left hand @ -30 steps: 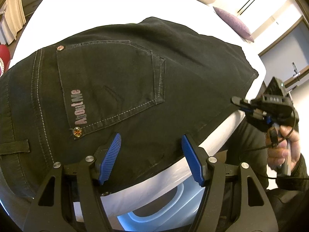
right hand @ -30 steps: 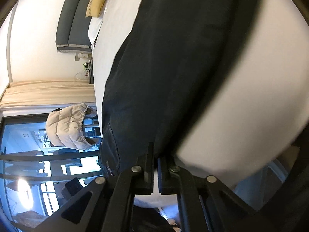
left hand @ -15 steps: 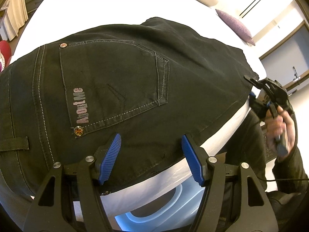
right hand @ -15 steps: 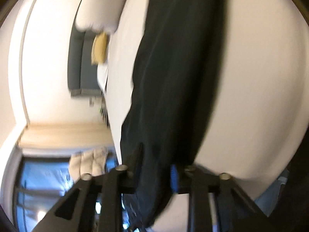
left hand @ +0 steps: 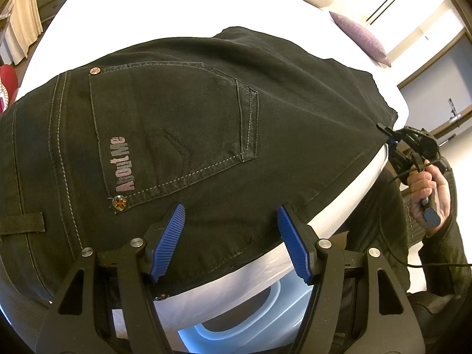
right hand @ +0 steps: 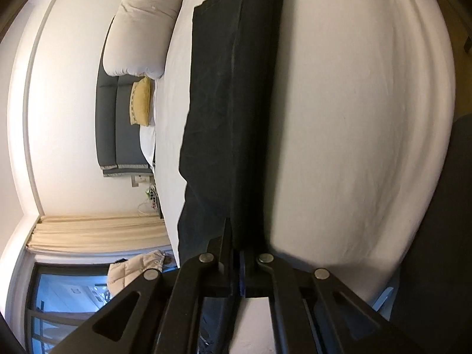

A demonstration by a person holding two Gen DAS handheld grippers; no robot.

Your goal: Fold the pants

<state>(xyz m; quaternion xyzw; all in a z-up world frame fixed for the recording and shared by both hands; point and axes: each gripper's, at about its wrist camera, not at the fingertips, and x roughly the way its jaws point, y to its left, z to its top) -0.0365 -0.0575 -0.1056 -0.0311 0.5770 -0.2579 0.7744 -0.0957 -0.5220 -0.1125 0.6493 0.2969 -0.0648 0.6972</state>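
While the bed (left hand: 183, 11) showed wide white sheet beyond them, the black pants (left hand: 206, 135) lay along its near edge, seat and back pocket (left hand: 174, 129) up, their long axis running along that edge toward the right corner. The left gripper (left hand: 230, 242) hung wide open over the seat, holding nothing. The right gripper (right hand: 236, 253) was pinched closed on the pants' hem at that corner.
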